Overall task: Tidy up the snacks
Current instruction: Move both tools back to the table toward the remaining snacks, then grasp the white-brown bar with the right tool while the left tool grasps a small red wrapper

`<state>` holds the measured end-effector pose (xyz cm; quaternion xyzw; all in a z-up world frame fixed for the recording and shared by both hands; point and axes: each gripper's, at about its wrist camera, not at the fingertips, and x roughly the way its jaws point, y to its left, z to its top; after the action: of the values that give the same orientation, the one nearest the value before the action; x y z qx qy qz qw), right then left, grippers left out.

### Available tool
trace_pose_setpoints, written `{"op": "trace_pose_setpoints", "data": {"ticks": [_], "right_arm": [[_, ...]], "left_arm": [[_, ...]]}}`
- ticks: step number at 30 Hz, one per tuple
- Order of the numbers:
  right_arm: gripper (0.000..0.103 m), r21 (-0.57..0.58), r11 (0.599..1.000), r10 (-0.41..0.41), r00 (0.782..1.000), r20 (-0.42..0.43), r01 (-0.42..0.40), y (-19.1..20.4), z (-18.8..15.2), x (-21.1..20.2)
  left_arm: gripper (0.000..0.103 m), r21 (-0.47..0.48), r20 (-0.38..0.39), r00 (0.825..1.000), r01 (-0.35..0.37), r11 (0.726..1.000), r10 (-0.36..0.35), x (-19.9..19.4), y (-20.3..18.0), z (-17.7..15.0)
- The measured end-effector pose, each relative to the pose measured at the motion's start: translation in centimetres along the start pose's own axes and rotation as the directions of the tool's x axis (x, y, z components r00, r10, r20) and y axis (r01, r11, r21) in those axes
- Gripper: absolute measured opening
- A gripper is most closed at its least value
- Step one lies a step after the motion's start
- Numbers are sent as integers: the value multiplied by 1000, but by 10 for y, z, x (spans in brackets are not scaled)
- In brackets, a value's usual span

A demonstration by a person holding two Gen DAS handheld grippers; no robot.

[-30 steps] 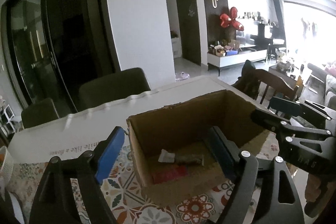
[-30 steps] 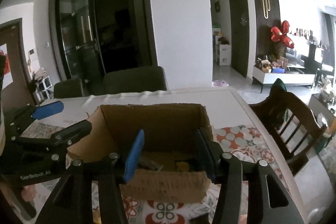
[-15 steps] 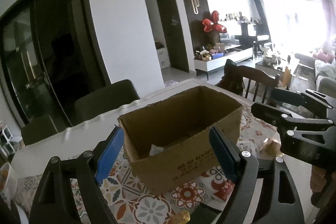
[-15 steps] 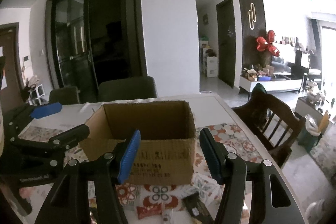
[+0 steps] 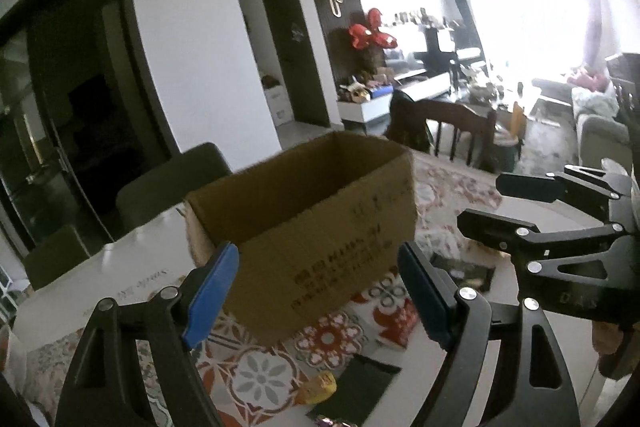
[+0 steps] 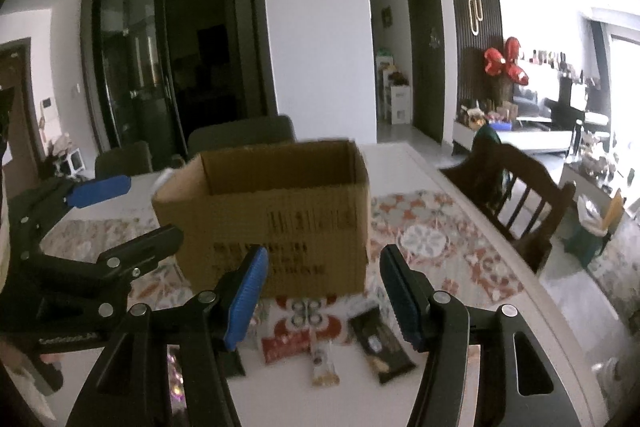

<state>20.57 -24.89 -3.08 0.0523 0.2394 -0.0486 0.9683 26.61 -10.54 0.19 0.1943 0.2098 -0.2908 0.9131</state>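
Both grippers have pulled back and sunk from above the cardboard box (image 6: 276, 215), so its inside, visible a second ago, is now hidden behind its printed front wall, and the loose snacks on the near side have come into sight. The right gripper (image 6: 324, 295) has just been opening its fingers; they stand apart with nothing between them. The left gripper (image 5: 316, 295) holds its fingers spread wide, also empty.

The box sits open-topped on the patterned cloth (image 6: 432, 239) that covers the surface, likely set there as the collecting bin. In front of it lie the snacks to be gathered: a red packet (image 6: 286, 345), a small pale wrapped bar (image 6: 324, 367) and a dark flat packet (image 6: 380, 343), each just beside the next (the left view adds a yellow sweet (image 5: 320, 387) and a dark green pouch (image 5: 356, 383)). They look like thin, crinkly film wrappers lying flat, so I judge a low pinch at an edge suits them. The box is plain corrugated board, stiff and matte; the fingers carry ridged blue pads.
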Motion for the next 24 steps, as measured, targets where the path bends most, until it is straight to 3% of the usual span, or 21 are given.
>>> {"op": "trace_pose_setpoints", "data": {"ticks": [13,17,24], "right_arm": [[59,-6,1000,0,986,-167,-1,-5,-47,25],[58,2,1000,11,977,-212,-10,-6,-57,37],[47,28,999,48,952,-303,-41,-9,-72,60]], "left_arm": [[77,98,-128,986,124,987,-111,32,-27,-35],[74,112,-180,971,178,978,-156,48,-31,-42],[72,127,-264,938,266,955,-226,75,-38,-57]]}}
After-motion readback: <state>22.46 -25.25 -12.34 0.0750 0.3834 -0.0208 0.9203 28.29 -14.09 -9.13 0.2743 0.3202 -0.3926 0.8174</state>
